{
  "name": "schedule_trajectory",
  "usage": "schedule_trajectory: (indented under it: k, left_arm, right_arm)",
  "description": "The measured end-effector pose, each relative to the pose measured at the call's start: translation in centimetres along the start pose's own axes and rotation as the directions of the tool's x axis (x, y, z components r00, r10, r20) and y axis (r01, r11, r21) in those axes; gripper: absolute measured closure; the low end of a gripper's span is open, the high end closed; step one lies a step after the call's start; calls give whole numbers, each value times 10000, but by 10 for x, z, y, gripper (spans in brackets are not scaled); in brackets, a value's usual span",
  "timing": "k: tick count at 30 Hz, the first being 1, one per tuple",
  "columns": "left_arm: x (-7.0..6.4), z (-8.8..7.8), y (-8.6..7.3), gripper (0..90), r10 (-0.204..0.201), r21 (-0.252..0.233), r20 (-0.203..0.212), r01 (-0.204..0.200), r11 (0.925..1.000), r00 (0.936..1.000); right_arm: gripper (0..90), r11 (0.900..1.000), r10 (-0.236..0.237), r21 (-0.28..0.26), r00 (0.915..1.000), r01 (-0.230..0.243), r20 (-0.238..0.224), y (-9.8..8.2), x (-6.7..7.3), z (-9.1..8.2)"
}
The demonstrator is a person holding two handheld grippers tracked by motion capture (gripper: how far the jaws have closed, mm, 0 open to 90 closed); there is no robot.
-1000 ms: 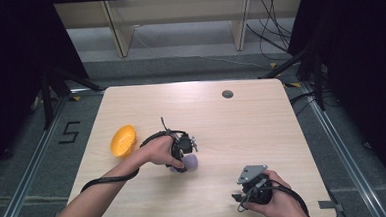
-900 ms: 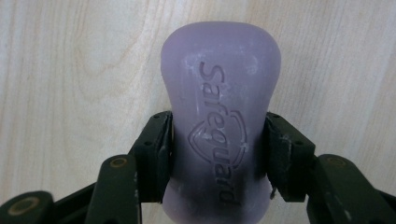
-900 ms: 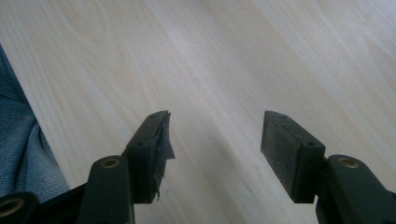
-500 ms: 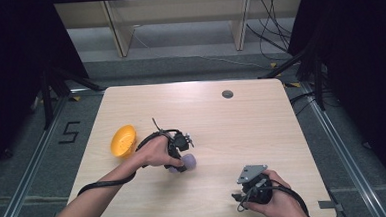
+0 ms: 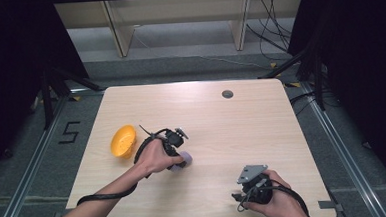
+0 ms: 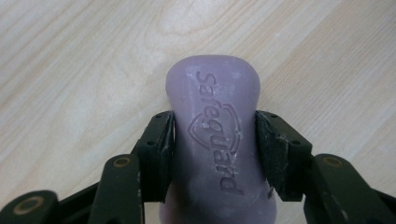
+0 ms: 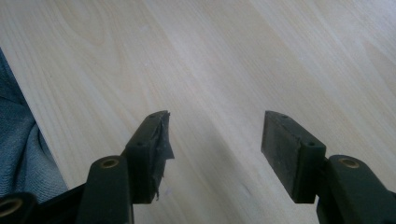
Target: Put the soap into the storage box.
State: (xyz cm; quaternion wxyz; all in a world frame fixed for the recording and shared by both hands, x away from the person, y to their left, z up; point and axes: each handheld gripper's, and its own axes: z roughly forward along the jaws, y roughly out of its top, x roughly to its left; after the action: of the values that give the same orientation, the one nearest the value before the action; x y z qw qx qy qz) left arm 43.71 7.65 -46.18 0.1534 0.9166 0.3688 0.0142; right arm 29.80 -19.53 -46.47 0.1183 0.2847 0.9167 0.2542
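A pale wooden table (image 5: 222,127) is taking up the middle of the high view, with dark frame legs and shelving standing beyond its far edge. Toward its left side an orange bowl (image 5: 122,141) is sitting tipped on the wood, well apart from the person's right hand. The left gripper (image 5: 179,157) is resting near the table's centre, just to the right of that bowl, and its jaws have just been closing onto a purple Safeguard soap bar (image 6: 215,140); in the left gripper view both black pads are now pressing against the narrow waist of the bar, which is lying flat on the wood with its embossed face up. Since a second ago that hand has been shifting slightly leftward, toward the bowl. The grip looks secure enough for lifting, probably toward the bowl. The right gripper (image 5: 253,188) is idling near the front right edge, its jaws standing wide apart over bare wood with nothing between them.
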Motion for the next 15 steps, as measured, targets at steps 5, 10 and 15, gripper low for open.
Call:
schedule_trajectory:
  k: [5, 10, 15]
  left_arm:
    - [0, -1, -1, 485, 26, 134, -14, -25, 9999, 10000]
    - [3, -3, 0, 487, 118, 250, -87, -116, 9996, 9999]
    - [2, -4, 0, 487, 207, 367, -123, -202, 9991, 9997]
  right_arm:
    - [423, 9998, -189, -10, 9998, 189, -8, 0, -1, 0]
    - [423, 10000, -5, -4, 10000, 5, -5, 0, 0, 0]
    - [422, 9988, -481, -134, 9988, 482, 44, 0, -3, 2]
